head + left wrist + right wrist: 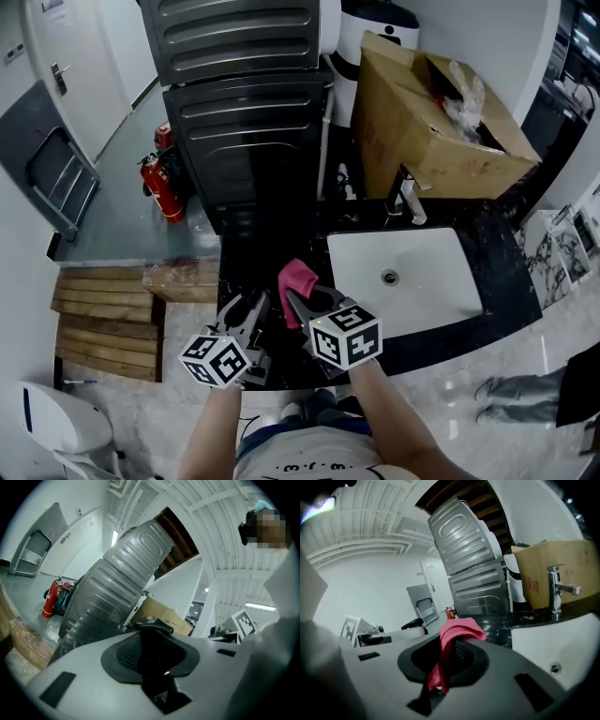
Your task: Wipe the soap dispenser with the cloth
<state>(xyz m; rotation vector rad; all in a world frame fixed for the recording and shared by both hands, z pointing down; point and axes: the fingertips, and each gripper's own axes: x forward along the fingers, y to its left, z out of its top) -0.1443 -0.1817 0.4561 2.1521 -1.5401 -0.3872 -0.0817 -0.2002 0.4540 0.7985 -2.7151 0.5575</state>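
One dark soap dispenser (154, 626) sits clamped between the left gripper's (154, 645) jaws. One pink cloth (458, 630) hangs pinched in the right gripper (457, 645) just beside it, above the black counter (452, 334).

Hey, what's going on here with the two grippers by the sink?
A person stands at a black counter beside the white sink, a gripper in each hand. The right gripper has its jaws clamped on a pink cloth; the left gripper grips a dark soap dispenser. Whether the cloth touches it, I can't tell.
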